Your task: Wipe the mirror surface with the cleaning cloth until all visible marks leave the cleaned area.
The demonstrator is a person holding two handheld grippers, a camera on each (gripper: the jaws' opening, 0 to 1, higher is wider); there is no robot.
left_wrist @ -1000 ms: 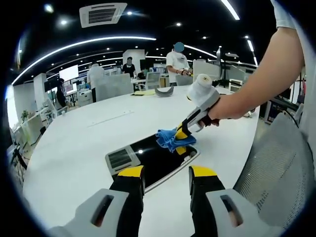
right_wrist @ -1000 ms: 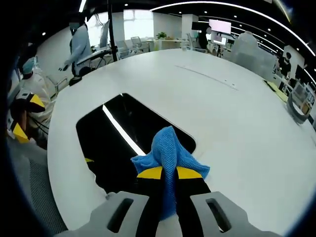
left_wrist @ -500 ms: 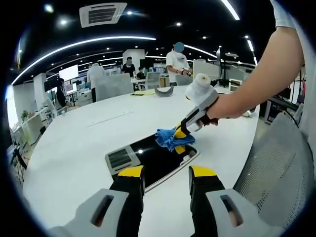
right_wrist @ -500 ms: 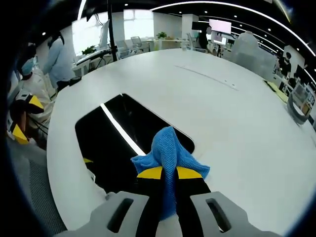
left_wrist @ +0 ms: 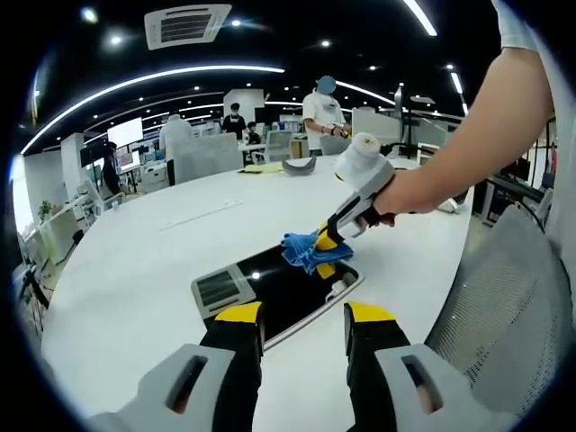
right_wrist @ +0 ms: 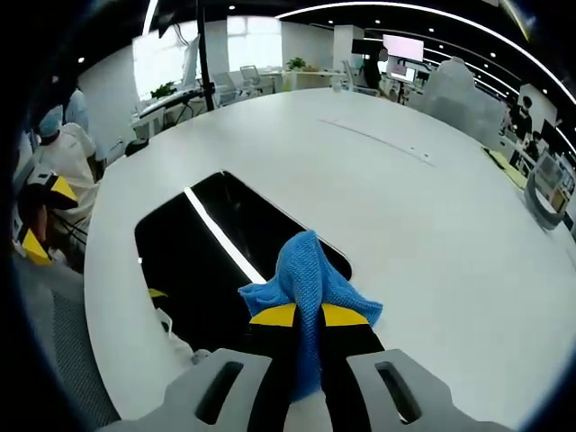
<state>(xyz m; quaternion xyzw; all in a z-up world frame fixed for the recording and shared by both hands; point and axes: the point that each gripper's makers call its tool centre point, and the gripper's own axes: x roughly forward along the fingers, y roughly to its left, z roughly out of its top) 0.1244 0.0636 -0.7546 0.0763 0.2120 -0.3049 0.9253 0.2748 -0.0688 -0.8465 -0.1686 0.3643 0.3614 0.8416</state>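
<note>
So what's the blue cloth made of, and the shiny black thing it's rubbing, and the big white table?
The blue cloth looks like soft microfibre: fuzzy, bumpy weave, floppy folds. The mirror looks like glossy glass, since ceiling lights reflect sharply in it. The table looks like a smooth white laminate or painted top with a soft sheen; which one is unclear.

Open-plan office: large white table (left_wrist: 135,261), desks with monitors (left_wrist: 126,133), ceiling light strips (left_wrist: 153,79), mesh chair (left_wrist: 495,297).
</note>
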